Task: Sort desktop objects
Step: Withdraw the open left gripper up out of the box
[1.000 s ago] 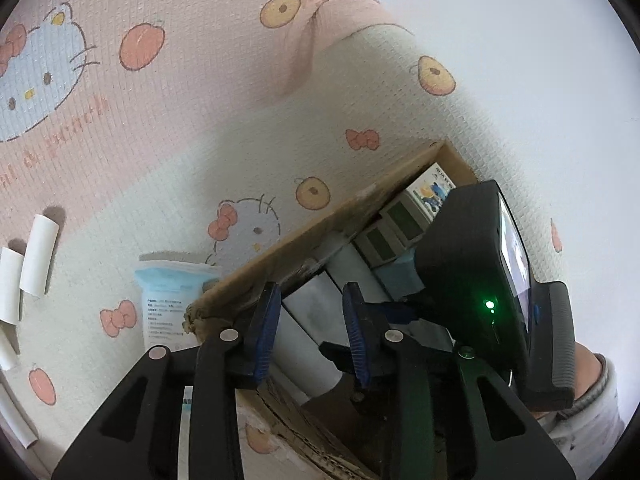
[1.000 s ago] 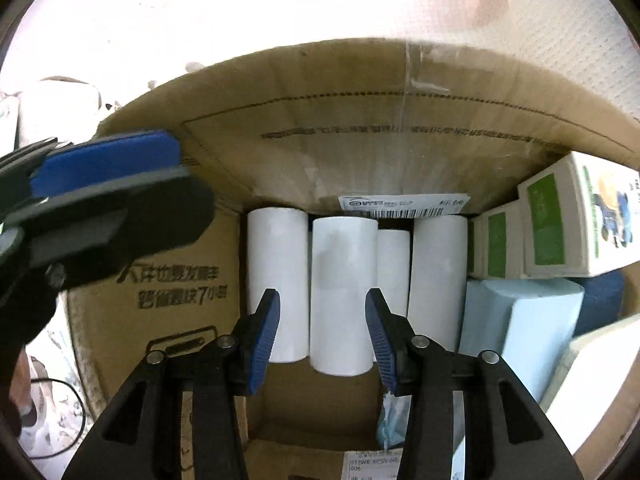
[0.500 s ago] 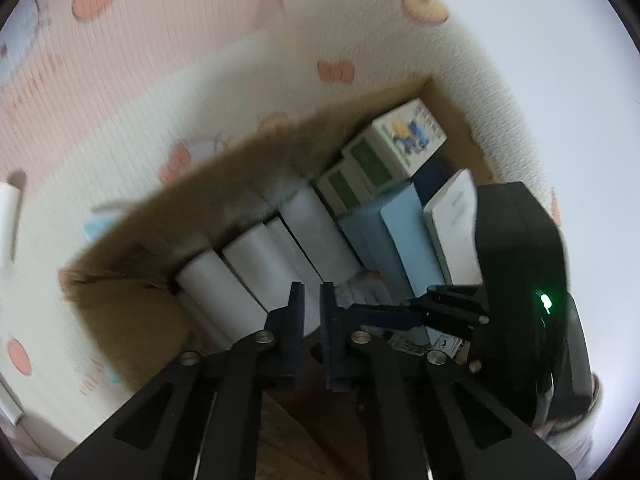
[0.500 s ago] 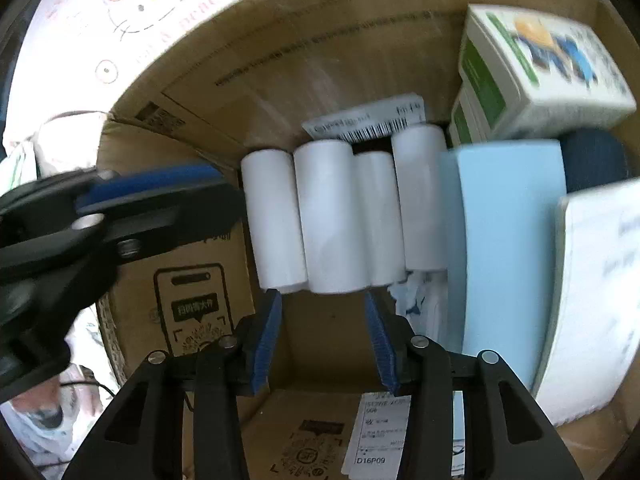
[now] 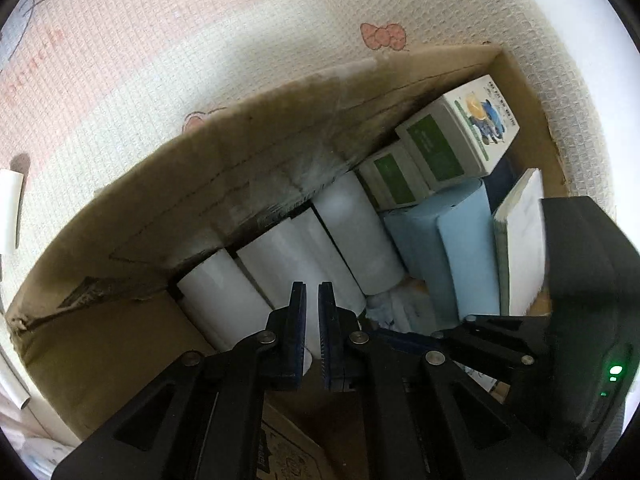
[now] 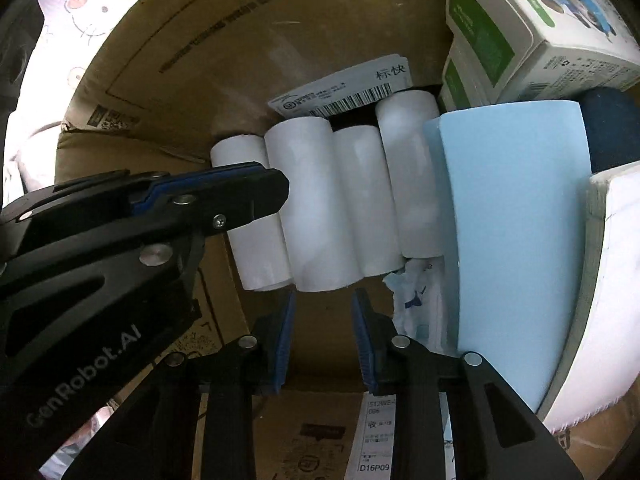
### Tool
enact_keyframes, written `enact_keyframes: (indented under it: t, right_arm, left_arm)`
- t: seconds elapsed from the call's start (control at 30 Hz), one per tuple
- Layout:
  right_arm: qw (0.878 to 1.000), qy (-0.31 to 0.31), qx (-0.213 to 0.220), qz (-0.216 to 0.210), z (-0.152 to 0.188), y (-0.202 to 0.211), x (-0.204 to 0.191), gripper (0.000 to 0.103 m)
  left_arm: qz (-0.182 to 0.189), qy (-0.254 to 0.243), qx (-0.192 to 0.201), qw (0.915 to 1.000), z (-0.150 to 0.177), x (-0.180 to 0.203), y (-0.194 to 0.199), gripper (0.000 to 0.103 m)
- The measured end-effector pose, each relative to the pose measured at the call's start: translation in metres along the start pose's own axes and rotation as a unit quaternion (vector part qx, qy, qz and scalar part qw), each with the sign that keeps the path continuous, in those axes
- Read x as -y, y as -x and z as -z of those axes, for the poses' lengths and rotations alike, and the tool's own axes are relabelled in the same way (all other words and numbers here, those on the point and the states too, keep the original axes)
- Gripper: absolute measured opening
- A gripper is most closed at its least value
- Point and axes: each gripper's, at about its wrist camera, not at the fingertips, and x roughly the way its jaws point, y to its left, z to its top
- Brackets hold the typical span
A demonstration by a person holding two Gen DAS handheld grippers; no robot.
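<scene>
Cardboard box (image 5: 120,352) walls enclose four white rolls (image 6: 316,208), partly hidden by left claw (image 5: 312,304), nearly closed, empty. Right claw (image 6: 323,312) held open before bare floor gap.

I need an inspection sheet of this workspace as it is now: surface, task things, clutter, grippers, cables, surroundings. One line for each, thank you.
Surface: pink and white cartoon-print mat under the cardboard box.
Job's things: four white paper rolls lie side by side in the box; beside them light blue packs, green-labelled cartons stacked, a white booklet, something dark blue.
Clutter: a crumpled wrapper below the rolls; one white roll outside on the mat.
Grippers: left gripper nearly shut, holding nothing, over the rolls; right gripper open, empty, short of the rolls.
Cables: nothing seen.
Surroundings: nothing seen beyond the mat.
</scene>
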Motion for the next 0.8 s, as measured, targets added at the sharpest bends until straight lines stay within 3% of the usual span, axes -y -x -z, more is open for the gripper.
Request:
enact_keyframes:
  t: [0.17, 0.33, 0.6, 0.8]
  right_arm:
    - [0.998, -0.044, 0.009, -0.044, 0.011, 0.006, 0.001, 0.026]
    - [0.994, -0.102, 0.001, -0.029, 0.018, -0.014, 0.008, 0.022]
    - [0.993, -0.11, 0.023, -0.039, 0.007, -0.014, -0.009, 0.022]
    - [0.994, -0.099, 0.041, -0.027, 0.006, -0.01, -0.025, 0.022]
  left_arm:
    - [-0.014, -0.026, -0.002, 0.9996, -0.002, 0.0, -0.005, 0.005]
    - [-0.029, -0.045, -0.007, 0.9986, 0.0, 0.002, -0.014, 0.005]
    - [-0.03, -0.044, 0.008, 0.9985, 0.005, -0.005, -0.015, 0.005]
    - [-0.002, -0.041, 0.03, 0.9987, 0.01, -0.013, -0.009, 0.005]
